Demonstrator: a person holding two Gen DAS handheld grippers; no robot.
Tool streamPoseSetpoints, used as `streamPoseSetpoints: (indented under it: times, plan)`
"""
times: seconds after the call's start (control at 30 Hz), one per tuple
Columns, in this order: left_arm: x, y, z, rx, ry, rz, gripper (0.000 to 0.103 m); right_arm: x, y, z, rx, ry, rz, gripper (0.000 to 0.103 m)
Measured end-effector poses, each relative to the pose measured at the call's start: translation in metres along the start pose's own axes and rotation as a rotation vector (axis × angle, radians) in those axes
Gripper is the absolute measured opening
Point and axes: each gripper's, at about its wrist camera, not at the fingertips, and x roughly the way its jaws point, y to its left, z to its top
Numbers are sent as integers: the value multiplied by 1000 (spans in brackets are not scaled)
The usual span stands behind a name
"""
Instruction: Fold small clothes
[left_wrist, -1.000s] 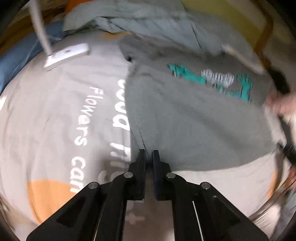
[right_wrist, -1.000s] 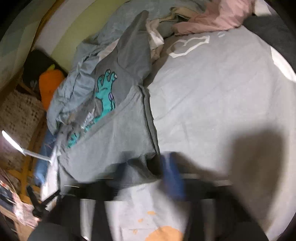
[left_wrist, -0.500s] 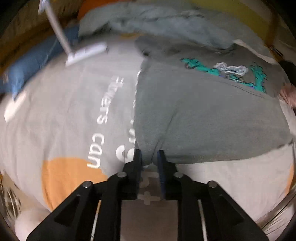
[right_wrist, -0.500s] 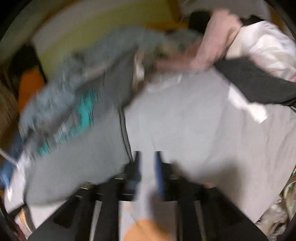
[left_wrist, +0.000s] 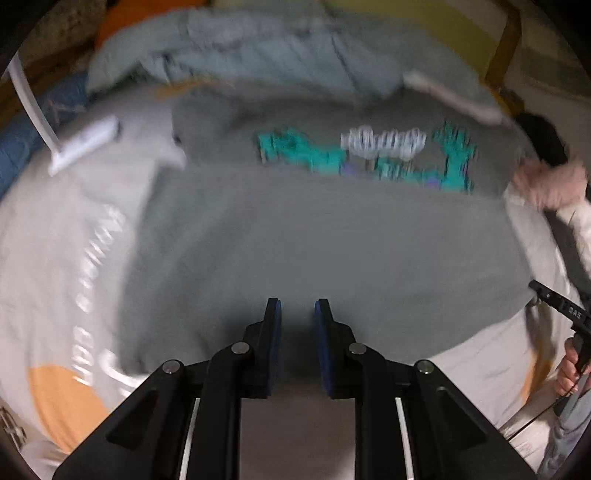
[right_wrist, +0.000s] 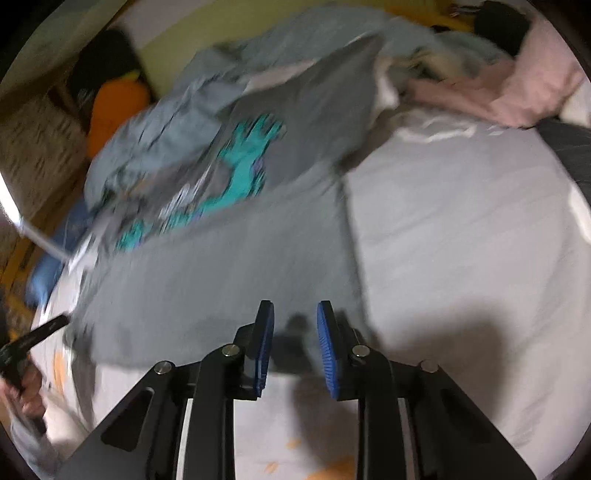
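Note:
A small grey shirt (left_wrist: 325, 240) with a teal and white print (left_wrist: 369, 155) lies spread flat on the grey bedsheet (left_wrist: 55, 236). It also shows in the right wrist view (right_wrist: 229, 266). My left gripper (left_wrist: 297, 314) is open and empty over the shirt's near hem. My right gripper (right_wrist: 295, 317) is open and empty over the shirt's near right corner. Both views are blurred by motion.
A pile of light blue and pink clothes (right_wrist: 498, 88) lies at the far side of the bed. A white lamp (left_wrist: 77, 144) lies at the left. An orange cushion (right_wrist: 114, 110) sits by the wall. The sheet to the right of the shirt (right_wrist: 461, 240) is bare.
Both grippers have let go of the shirt's hem and opened. The shirt now lies flat on the bed. Both grippers have moved forward over it.

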Motion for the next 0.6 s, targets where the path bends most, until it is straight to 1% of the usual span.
streamPoseSetpoints:
  times: [0.03, 0.07, 0.1, 0.13, 0.17, 0.23, 0.27, 0.3, 0.33, 0.4, 0.43, 0.5, 0.57, 0.6]
  plan:
    - [8, 3, -7, -1, 22, 1, 18, 5, 2, -9, -7, 36, -28, 25]
    - [12, 4, -14, 5, 19, 6, 18, 6, 2, -23, -1, 39, -52, 24]
    - [10, 2, -18, 26, -3, 15, 18, 1, 5, -30, -8, 24, -72, 24]
    - [6, -1, -20, 50, -5, 38, 18, -2, 8, -35, -23, 24, -92, 24]
    - [2, -2, -21, 53, -11, 58, 18, -5, 10, -40, -33, 27, -107, 24]
    - [-3, 5, -24, 15, -32, 84, 18, -7, 10, -50, -29, 37, -125, 25]
    - [-3, 9, -27, -2, -37, 83, 18, -11, 12, -50, -35, 27, -131, 25]
    - [-2, 12, -28, -11, -51, 68, 18, -16, 14, -50, -41, 9, -128, 25]
    - [-4, 14, -31, -10, -64, 60, 18, -24, 18, -47, -44, -37, -119, 25]
    - [-8, 11, -34, 11, -82, 58, 18, -40, 23, -42, -48, -108, -101, 25]
    - [-8, 7, -34, 21, -90, 58, 19, -42, 27, -38, -55, -126, -85, 25]
    - [-4, 1, -36, 37, -82, 74, 21, -39, 39, -27, -81, -132, -43, 25]
    - [4, -2, -37, 41, -84, 100, 21, -27, 52, -16, -97, -116, -30, 25]
    - [6, -1, -35, 25, -94, 100, 22, -20, 59, -12, -107, -99, -27, 25]
